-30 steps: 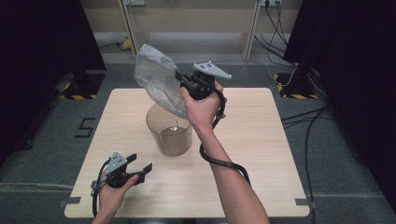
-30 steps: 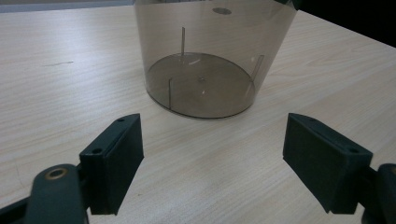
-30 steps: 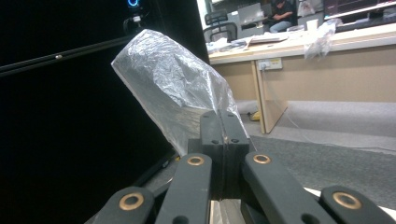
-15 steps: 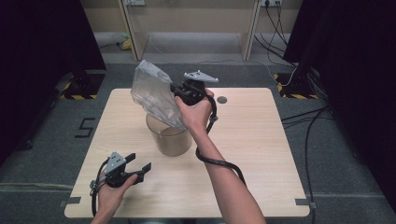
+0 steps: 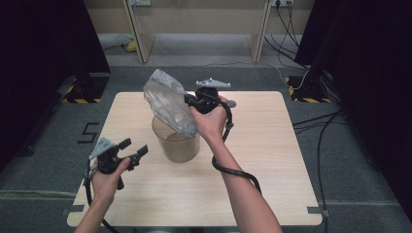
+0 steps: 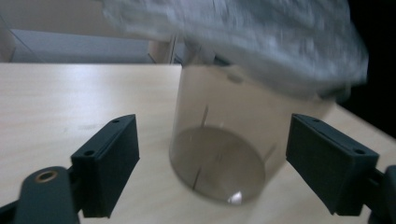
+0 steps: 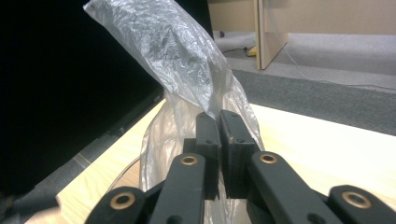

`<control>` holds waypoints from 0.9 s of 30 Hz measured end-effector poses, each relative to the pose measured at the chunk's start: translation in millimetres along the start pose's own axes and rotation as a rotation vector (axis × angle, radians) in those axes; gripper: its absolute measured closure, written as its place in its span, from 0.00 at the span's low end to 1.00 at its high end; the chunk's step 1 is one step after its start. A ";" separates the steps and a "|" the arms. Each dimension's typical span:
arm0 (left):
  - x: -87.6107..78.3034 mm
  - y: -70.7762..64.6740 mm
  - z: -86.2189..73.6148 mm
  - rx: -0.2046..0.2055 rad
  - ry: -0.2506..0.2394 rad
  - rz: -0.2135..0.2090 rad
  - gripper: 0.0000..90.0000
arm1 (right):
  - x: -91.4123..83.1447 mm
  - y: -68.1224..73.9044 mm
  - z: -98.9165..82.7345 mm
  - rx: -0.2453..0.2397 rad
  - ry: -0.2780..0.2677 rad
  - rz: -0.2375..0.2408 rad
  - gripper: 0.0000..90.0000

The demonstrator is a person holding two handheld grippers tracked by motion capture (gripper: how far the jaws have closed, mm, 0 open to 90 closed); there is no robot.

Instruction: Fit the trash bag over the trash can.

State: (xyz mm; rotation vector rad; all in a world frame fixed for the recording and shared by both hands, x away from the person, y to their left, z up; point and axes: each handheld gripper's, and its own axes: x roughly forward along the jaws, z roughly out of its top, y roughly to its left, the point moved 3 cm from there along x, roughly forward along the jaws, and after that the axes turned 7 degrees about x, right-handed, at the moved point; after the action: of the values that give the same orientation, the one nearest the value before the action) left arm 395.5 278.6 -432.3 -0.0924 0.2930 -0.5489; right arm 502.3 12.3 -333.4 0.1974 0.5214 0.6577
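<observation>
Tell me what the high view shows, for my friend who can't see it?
The right claw pinches a crinkly clear plastic bag over a see-through round container on a wooden table. The left claw waits open nearby.

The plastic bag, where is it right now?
In the high view, the plastic bag hangs above the clear cup at mid-table, pinched by the right gripper.

A clear, crinkled plastic bag [image 5: 167,102] hangs tilted above the container, its lower end at the rim. The transparent cylindrical container [image 5: 176,142] stands upright mid-counter [image 5: 272,160].
</observation>
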 end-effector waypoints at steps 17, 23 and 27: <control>94.2 31.9 59.7 -0.134 0.137 -0.063 0.24 | 2.0 -1.7 -3.2 0.004 0.000 0.021 1.00; 111.3 33.8 63.5 -0.161 0.164 -0.066 0.30 | 0.7 -2.6 -2.9 0.006 -0.001 0.024 1.00; 117.5 31.6 64.1 -0.145 0.178 -0.083 0.48 | 1.0 -3.7 -4.7 0.016 0.002 0.027 1.00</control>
State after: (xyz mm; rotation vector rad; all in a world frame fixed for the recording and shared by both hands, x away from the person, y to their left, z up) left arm 526.0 244.2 -405.6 -0.1977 0.5045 -0.6195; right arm 502.5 10.1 -339.0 0.2191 0.5273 0.6801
